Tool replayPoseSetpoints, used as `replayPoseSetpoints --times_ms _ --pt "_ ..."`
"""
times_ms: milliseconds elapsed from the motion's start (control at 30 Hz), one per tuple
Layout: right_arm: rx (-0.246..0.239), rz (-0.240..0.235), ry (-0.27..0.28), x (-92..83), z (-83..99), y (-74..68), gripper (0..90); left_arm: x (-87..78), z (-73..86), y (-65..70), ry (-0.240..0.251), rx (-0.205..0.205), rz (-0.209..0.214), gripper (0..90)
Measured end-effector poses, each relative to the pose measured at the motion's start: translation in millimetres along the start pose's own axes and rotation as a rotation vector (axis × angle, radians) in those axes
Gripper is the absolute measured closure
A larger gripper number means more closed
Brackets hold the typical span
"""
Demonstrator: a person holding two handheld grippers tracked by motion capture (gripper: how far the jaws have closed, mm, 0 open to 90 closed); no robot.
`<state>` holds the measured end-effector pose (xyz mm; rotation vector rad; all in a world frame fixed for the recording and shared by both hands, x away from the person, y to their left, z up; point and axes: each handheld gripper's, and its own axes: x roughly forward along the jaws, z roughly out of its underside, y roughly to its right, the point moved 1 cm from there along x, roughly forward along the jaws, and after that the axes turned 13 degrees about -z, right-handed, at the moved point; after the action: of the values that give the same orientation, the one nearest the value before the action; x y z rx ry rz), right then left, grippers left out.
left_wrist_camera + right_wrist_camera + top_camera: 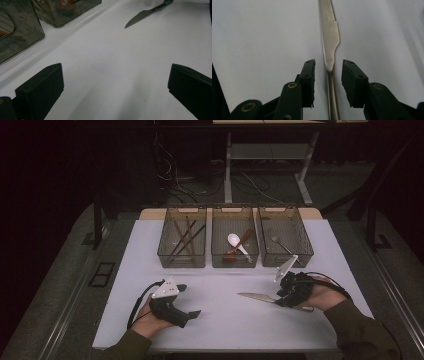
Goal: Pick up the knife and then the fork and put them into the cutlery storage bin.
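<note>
A steel table knife (255,296) lies flat on the white table (220,330), blade pointing left. My right gripper (280,300) hovers over its handle end. In the right gripper view the knife (329,32) runs straight between the jaws of the right gripper (328,63), with a narrow gap on each side; the pads do not press on it. My left gripper (190,300) rests at the front left, jaws spread wide over bare table. The left gripper view shows the left gripper (116,70) holding nothing, with the knife (147,13) farther off.
Three smoky clear bins stand in a row at the table's far edge. The left bin (181,261) holds chopsticks, the middle bin (235,262) a white spoon and a brown one, the right bin (287,261) a metal utensil. Dark floor surrounds the table.
</note>
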<state>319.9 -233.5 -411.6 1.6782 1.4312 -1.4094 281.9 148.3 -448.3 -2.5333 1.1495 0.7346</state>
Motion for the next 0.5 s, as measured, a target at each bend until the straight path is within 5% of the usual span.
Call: replayPoseSetpoints --times_ms 267,500 --pt "-0.006 0.008 -0.124 10.9 2.7 3.3 66.6 0.4 0.3 0.4 -0.005 0.001 0.001 0.0" --pt "-0.016 0.002 -0.164 13.0 0.7 8.3 72.4 0.4 0.4 0.4 -0.008 0.003 0.002 0.0"
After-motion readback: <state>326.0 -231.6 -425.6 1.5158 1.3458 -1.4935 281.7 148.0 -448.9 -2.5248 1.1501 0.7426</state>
